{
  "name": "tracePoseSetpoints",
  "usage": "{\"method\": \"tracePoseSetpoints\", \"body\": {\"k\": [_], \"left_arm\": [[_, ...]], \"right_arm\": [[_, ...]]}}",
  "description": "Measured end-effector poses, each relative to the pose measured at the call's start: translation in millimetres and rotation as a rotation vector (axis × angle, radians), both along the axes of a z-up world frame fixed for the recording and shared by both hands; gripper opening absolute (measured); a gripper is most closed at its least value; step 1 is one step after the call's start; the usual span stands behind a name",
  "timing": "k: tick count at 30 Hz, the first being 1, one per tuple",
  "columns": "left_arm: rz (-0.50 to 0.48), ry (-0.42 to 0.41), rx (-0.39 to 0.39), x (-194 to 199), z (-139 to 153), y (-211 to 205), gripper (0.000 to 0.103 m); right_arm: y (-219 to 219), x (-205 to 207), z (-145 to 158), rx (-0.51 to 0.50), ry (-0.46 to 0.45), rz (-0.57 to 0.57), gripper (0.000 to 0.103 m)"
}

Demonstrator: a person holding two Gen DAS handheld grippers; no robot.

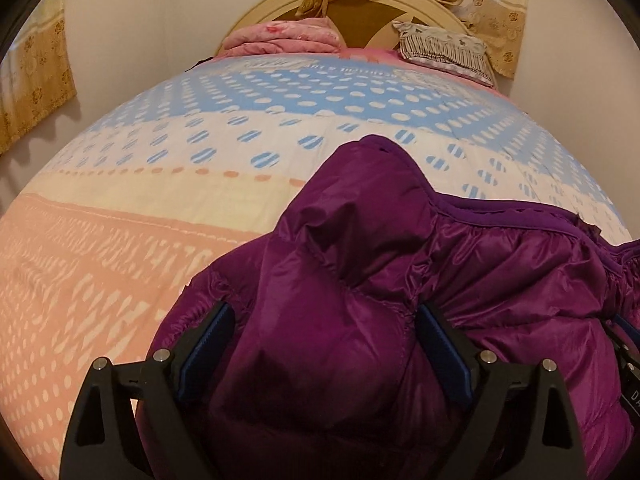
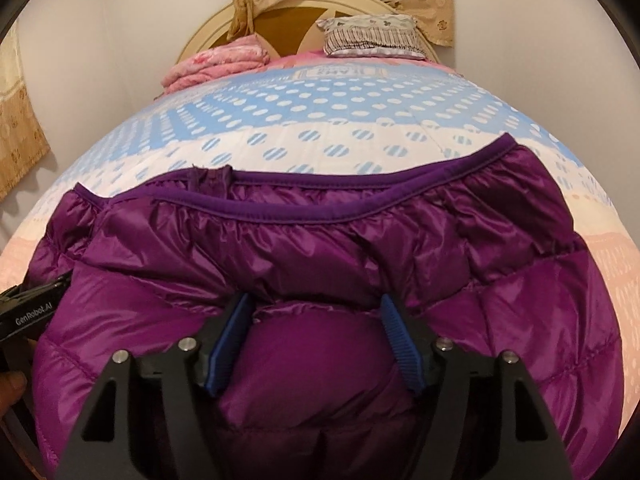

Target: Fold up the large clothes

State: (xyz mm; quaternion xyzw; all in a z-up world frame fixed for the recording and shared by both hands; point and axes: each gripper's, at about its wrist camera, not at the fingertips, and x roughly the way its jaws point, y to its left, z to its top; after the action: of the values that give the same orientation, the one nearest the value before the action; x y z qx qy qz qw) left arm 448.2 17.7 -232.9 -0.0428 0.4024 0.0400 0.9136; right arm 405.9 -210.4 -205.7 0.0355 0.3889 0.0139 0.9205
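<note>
A shiny purple quilted jacket [image 1: 500, 272] lies crumpled on the bed's patterned cover [image 1: 160, 200], its elastic hem [image 2: 304, 208] towards the headboard. In the left wrist view a sleeve or flap [image 1: 360, 208] rises to a peak ahead. My left gripper [image 1: 328, 320] stands wide, pointing down into the jacket, with a thick puffy fold filling the gap between its blue pads [image 1: 216, 332]. My right gripper [image 2: 316, 312] has a bunched fold of the jacket [image 2: 320, 240] squeezed between its pads [image 2: 396, 332]. The left gripper's body [image 2: 32, 308] shows at the left edge.
A folded pink blanket [image 1: 280, 38] and a striped pillow [image 1: 444, 50] sit at the head of the bed by the round headboard [image 2: 208, 28]. Yellow curtains [image 1: 36, 80] hang on the left wall and behind the headboard. A hand [image 2: 12, 384] shows at the left edge.
</note>
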Motion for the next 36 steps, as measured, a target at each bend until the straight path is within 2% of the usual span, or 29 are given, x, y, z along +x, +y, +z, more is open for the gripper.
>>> {"method": "tracePoseSetpoints", "body": {"k": [9,36], "left_arm": [[-0.001,0.03,0.013,4.3,-3.2,-1.6,0.094],[0.002,0.054,0.047,7.6,-3.8,-4.8,0.095]], "right_arm": [[3.9,7.6,-6.6,-0.034,0.039,-0.002,0.075],[11.1,17.9,-11.2,-0.09,0.076,-0.012,0.078]]}}
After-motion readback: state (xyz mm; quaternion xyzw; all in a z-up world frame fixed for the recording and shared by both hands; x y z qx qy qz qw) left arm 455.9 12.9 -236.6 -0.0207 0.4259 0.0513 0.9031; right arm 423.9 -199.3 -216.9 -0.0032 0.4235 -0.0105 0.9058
